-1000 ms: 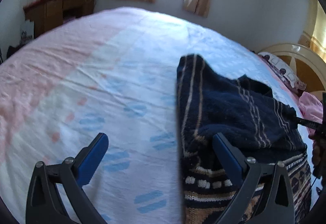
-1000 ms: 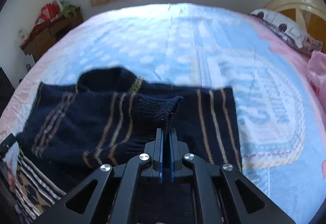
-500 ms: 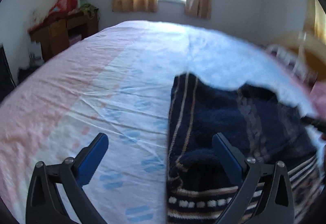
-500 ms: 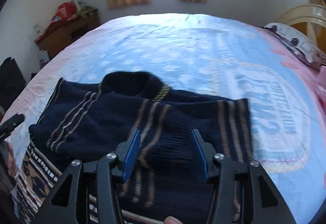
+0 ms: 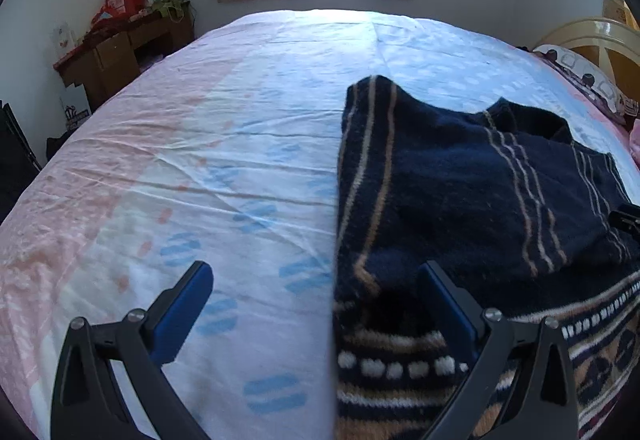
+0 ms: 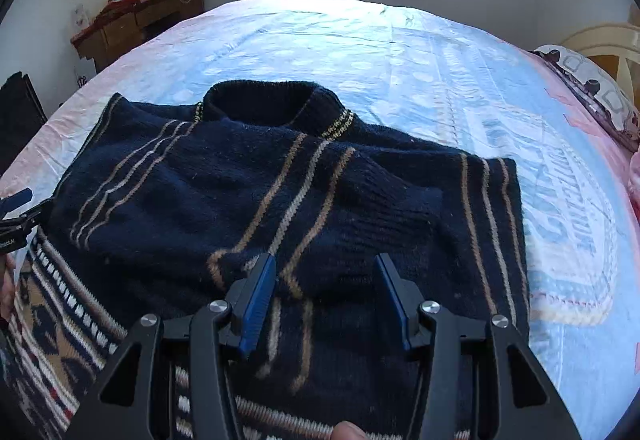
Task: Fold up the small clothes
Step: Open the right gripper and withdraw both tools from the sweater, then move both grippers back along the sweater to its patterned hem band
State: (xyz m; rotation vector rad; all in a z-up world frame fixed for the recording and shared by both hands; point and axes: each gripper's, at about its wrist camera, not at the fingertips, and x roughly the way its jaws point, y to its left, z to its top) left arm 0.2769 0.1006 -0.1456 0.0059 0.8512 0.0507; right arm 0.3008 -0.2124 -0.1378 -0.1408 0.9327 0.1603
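Both sleeves of the navy sweater (image 6: 256,200) lie folded in across its chest, which reads as the reason the garment sits so squarely on the bed (image 6: 360,52): collar toward the window, patterned hem toward the person, a narrow rectangle ready for the next fold. The right-hand sleeve (image 6: 380,208) crosses the body with its ribbed cuff resting just ahead of the right gripper (image 6: 326,294), a placement that fits a sleeve just laid down and let go. That right gripper has just been opening; its blue pads now stand moderately apart above the knit, with loose fabric showing in the gap but nothing pinched by either pad. In the left wrist view the left gripper (image 5: 316,300) is spread wide and empty, one finger over the bare sheet and the other over the sweater's left edge near the hem, straddling that edge without clamping it. That position looks like a readying for the bottom corner, so that the hem can be lifted toward the collar, though this is only a judgement. The thick knit will likely hold a fold but may bulge where the sleeves overlap.
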